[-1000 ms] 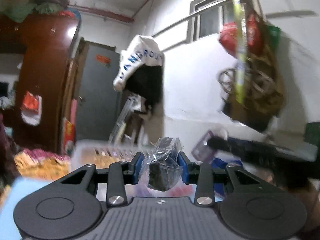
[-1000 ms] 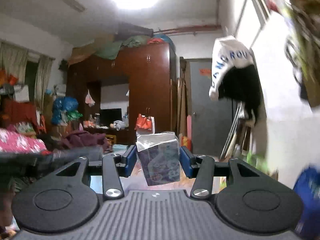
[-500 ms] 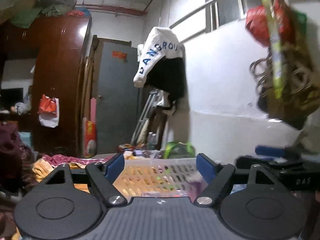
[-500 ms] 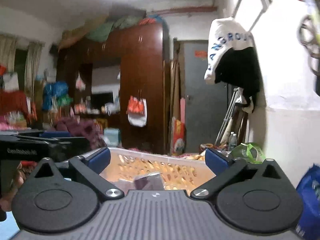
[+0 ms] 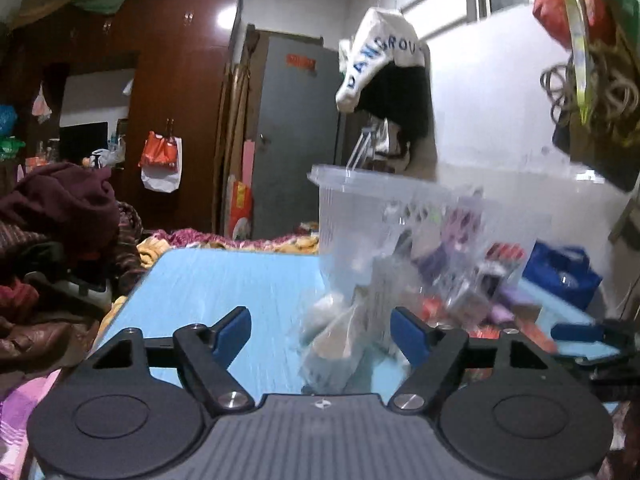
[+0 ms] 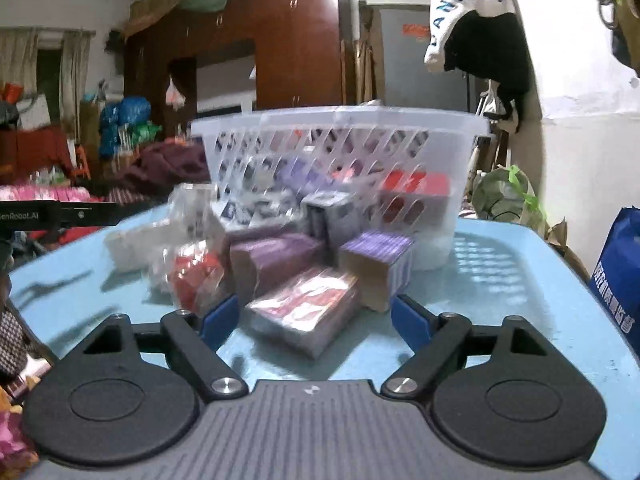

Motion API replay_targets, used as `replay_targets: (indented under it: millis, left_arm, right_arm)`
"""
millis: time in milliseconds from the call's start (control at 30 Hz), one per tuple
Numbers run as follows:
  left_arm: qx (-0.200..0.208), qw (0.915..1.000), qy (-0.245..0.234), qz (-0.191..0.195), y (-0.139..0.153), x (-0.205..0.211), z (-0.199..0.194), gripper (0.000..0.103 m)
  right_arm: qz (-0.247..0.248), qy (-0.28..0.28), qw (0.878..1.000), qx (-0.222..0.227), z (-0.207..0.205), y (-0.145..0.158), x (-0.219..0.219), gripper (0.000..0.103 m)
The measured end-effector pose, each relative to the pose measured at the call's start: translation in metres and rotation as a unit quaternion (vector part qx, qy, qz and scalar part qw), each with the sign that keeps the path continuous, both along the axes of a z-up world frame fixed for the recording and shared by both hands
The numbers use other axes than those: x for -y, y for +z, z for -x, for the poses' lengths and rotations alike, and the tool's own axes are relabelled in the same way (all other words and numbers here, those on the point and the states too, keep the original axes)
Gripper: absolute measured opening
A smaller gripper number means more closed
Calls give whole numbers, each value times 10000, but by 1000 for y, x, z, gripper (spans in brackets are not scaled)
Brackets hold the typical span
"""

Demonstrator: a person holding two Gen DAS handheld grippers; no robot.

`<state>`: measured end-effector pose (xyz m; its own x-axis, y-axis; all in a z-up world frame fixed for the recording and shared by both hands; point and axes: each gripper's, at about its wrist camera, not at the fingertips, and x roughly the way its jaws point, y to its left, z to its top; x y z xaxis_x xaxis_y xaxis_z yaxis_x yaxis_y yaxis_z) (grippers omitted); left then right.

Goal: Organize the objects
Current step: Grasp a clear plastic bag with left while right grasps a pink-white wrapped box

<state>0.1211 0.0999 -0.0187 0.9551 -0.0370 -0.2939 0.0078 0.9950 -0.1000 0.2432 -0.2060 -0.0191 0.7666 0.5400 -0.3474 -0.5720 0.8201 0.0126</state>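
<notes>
Low in both frames, your left gripper point(image 5: 320, 330) and right gripper point(image 6: 316, 318) gape, holding nothing. Mid-frame, packets point(image 6: 304, 308) crowd before the white basket point(image 6: 340, 152).

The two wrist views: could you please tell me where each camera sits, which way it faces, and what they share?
Left wrist: sits on the left tongs, low over the blue table, facing a clear bagged item and the white basket; its open blue-tipped fingers show.
Right wrist: sits on the right tongs, facing the boxes, nearest a pink wrapped box; open fingers show.
Shared: the basket, table and hanging white garment.
</notes>
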Motion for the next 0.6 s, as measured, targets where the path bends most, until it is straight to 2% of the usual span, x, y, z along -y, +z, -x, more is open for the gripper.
replay_targets:
  millis: [33,100,167,233,367,600]
  left_arm:
    - [-70,10000,-11,-53,-1,0,-2,80]
    - [-156,9997,6,-181,-4,4,-4,73]
    - [-247,9992,34,-302,-10,6,-1,53]
    - [-362,9986,16,-379,-16,6,1,40]
    - [-233,9985,54,-496,-24,10,11,39]
    - [41,9990,-45,-438,-26,16,37,39]
  right_arm:
    - [3,14,10000,-34,-2,0,0,80]
    - [-2,15,9999,-125,-2,-4,-3,65]
    - [-31,50,9999,-148,4,-7,-1,61]
    - [-31,44,9999,-139,8,-8,2,59]
    - [-143,-7,9999,-60,16,-8,15,58]
    - [-250,-168,9995,9,21,-5,37,57]
